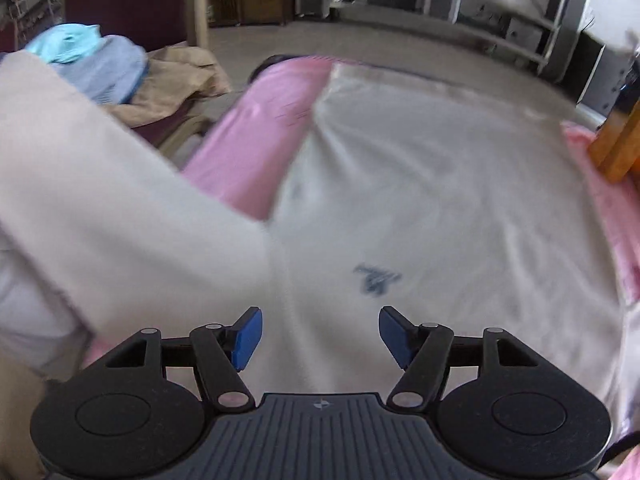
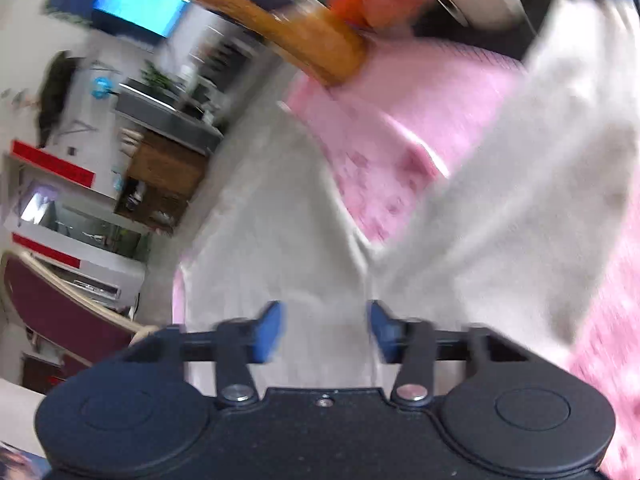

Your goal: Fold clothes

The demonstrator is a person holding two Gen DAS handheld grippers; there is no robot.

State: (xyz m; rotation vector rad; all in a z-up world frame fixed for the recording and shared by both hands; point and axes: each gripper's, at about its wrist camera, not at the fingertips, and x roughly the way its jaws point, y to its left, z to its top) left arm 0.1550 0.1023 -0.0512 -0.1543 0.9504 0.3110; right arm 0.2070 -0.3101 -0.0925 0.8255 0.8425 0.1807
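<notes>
Pink bedsheet [image 1: 244,148] under a pale garment [image 1: 420,200] spread flat, both grippers hovering empty above it.

Spread across the middle of the sheet, the pale garment shows a small dark blue mark [image 1: 378,278] near its close edge, and one sleeve [image 1: 100,200] lies out past the sheet's left side. Just above the cloth, the left gripper [image 1: 320,334] has its blue pads wide apart, pinching nothing; the right gripper [image 2: 326,330] is likewise spread over the same fabric, its view blurred. Beyond the sheet's far left corner sits a heap of blue and tan clothes [image 1: 116,76]; an orange wooden post [image 1: 618,148] stands at the sheet's right edge.
</notes>
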